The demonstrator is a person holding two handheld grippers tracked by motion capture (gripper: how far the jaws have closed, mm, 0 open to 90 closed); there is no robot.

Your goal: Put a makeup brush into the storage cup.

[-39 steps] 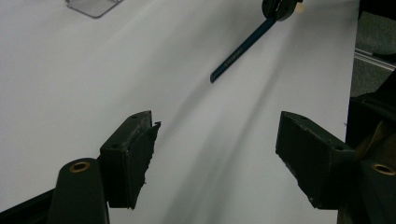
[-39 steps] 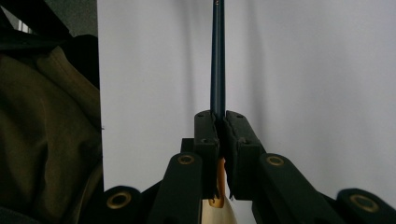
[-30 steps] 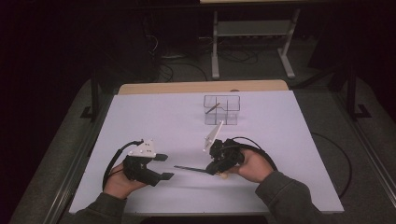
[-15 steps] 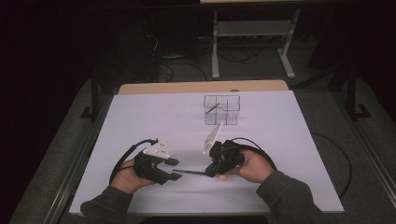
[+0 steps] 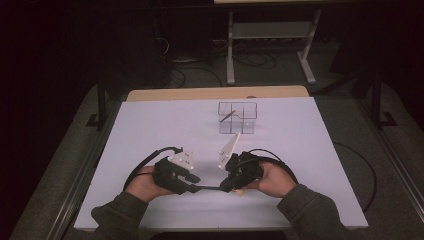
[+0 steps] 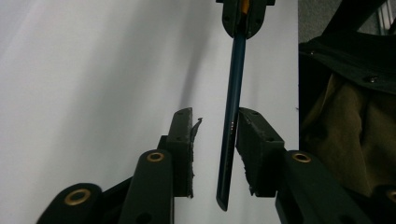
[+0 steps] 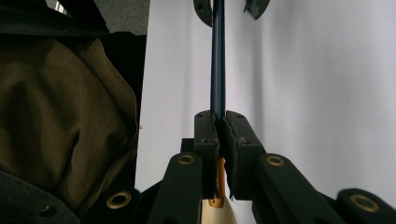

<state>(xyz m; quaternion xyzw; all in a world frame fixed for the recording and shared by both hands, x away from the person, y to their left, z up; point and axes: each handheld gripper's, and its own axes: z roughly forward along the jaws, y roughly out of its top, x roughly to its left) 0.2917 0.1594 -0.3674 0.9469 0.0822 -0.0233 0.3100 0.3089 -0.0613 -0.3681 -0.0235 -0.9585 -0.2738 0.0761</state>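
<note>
A handover between the two tools is judged to be in hand, low over the near edge of the worktop [image 5: 150, 120], about midway along it.

Right tool [image 5: 231, 184]: clenched on a slim dark-blue pencil [image 5: 207, 188] near its orange end; in the right gripper view the jaws are seen pressed flat against the shaft [image 7: 218, 70].

Left tool [image 5: 192, 186]: released. In the left gripper view the pencil [image 6: 232, 116] is seen running down between the spread jaws, close against the right-hand pad [image 6: 254, 140], with a clear gap to the other. No grip is made yet.

Pencil held roughly level, bridging the two tools, apparently just above the worktop surface.

A clear partitioned box [image 5: 237, 117] is seen toward the far edge, well apart from both hands, with a thin stick leaning in one compartment.

To do the step well:
- The shaft should be centred between the left pads before closing, so that it is not pushed sideways.
- The left jaws should be closed squarely across the shaft.
- The right grip should be kept firm until the left is seated, then let go.
- Both tools should be kept in line, lest the pencil be bent or twisted.
</note>
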